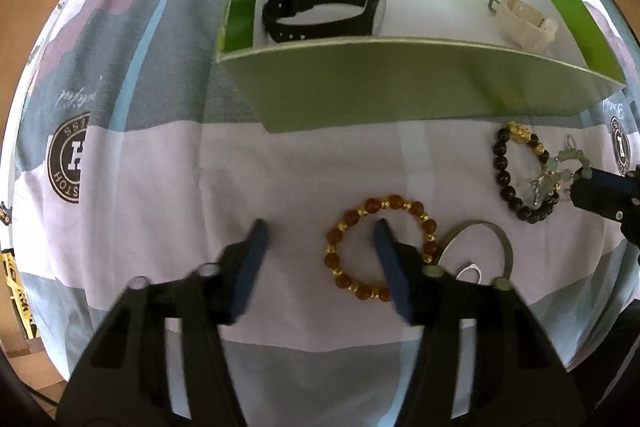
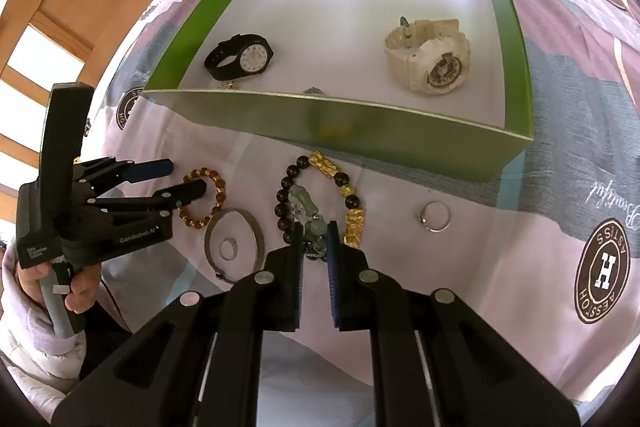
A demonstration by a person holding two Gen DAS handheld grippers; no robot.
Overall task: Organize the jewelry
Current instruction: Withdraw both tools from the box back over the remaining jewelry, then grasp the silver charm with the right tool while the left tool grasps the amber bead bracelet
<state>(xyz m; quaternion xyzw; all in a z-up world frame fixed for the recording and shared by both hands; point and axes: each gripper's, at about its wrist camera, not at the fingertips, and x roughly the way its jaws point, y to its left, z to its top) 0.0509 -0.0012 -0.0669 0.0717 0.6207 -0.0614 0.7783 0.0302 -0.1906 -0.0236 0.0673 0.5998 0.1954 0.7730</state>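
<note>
Right gripper (image 2: 314,243): jaws narrowed around the pale green bead bracelet (image 2: 308,215), which lies across the black-and-gold bracelet (image 2: 320,195) before the green box (image 2: 360,131). We judge we should close fully, then lift straight, lest the strands snag. Left gripper (image 1: 320,239): jaws wide, one finger inside the amber bracelet (image 1: 380,247).

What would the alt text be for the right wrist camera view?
The right gripper closes around a pale green bead piece lying across a black and gold bracelet on a bedspread. Behind sits a green box holding two watches; at left, the left gripper reaches a brown bracelet.
</note>
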